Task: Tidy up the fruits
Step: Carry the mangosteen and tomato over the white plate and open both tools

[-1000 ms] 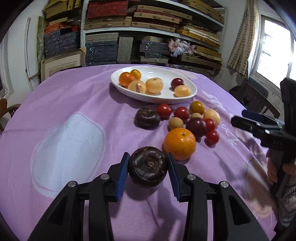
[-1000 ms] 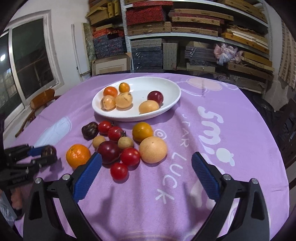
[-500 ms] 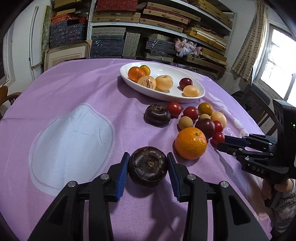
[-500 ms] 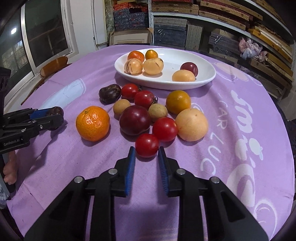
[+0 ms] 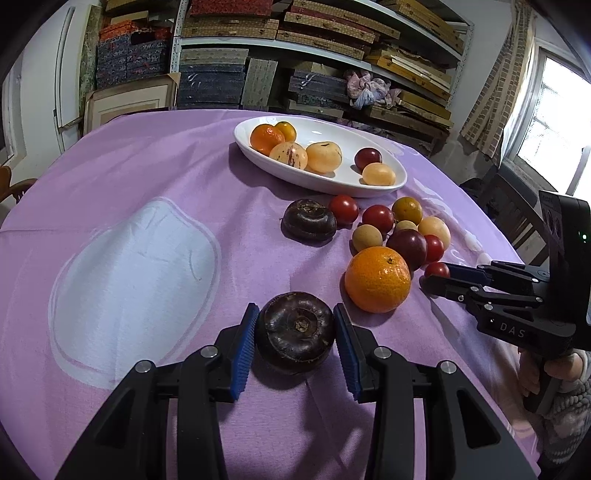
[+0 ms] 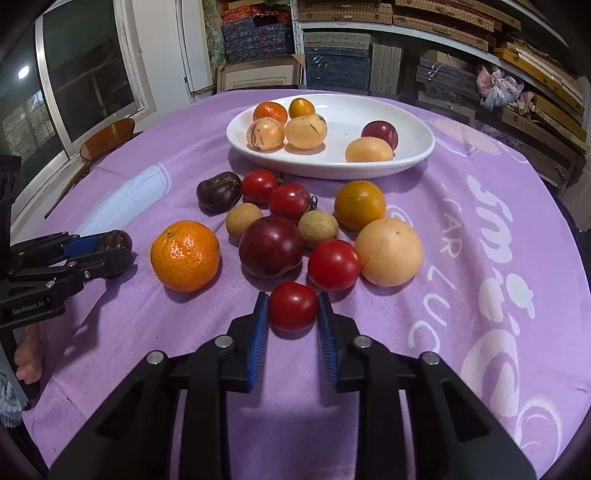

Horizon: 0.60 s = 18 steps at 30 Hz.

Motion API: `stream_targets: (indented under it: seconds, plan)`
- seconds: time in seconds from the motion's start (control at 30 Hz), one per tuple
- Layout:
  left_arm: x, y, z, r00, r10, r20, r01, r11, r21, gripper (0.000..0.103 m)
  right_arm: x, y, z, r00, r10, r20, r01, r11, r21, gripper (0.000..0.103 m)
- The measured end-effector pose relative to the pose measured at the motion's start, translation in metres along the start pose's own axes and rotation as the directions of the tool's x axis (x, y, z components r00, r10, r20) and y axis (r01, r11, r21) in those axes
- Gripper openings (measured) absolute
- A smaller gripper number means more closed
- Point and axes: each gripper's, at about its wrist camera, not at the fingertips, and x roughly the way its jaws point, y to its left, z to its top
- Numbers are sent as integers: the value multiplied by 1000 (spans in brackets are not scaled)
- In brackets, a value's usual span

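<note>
The left gripper (image 5: 297, 334) was closed around a dark brown, flattened round fruit (image 5: 295, 330), its blue pads (image 5: 245, 350) pressed against both sides of it. The fruit sat low over the purple tablecloth (image 5: 147, 177); whether it touched the cloth could not be told. Just right of it lay a large orange (image 5: 377, 284).

The right gripper (image 6: 291, 308) was narrowed onto a small red tomato (image 6: 293, 306) at the near edge of the fruit cluster, its blue pads (image 6: 258, 332) against the tomato's left and right sides. Directly behind the tomato sat a dark red plum (image 6: 271, 246), a second red tomato (image 6: 334, 264) and a pale peach-coloured round fruit (image 6: 389, 252), all close together.

Farther back, a white oval dish (image 6: 413, 155) held six fruits, with bare white space in its middle and along its right side. A second dark brown fruit (image 6: 218, 191) lay at the cluster's left rear.

Open cloth stretched to the left of the left gripper, over a pale printed patch (image 5: 133, 280), and to the right of the right gripper, across white lettering (image 6: 491, 221). The table's far edge met stacked shelves (image 5: 314, 33).
</note>
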Motion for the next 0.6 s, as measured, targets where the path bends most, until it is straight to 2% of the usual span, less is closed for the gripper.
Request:
stream_targets:
  seconds: [0.1, 0.2, 0.3, 0.47, 0.6]
  plan:
    - [-3, -1, 5, 1000, 4, 21, -4, 1000, 1, 41, -9, 0, 0, 999, 17, 29, -18, 1000, 8, 26]
    - [-6, -4, 26, 999, 7, 36, -8, 1000, 17, 41, -32, -6, 10, 992, 44, 122, -49, 998, 41, 26]
    - [-4, -13, 65, 997, 39, 69, -44, 997, 69, 41, -49, -18, 36, 979, -34, 200, 21, 997, 69, 26]
    - [25, -31, 127, 994, 36, 103, -44, 996, 80, 41, -26, -48, 94, 981, -87, 174, 62, 987, 147, 26]
    - [68, -39, 153, 998, 29, 55, -32, 997, 67, 41, 13, -56, 118, 990, -85, 116, 66, 985, 162, 26]
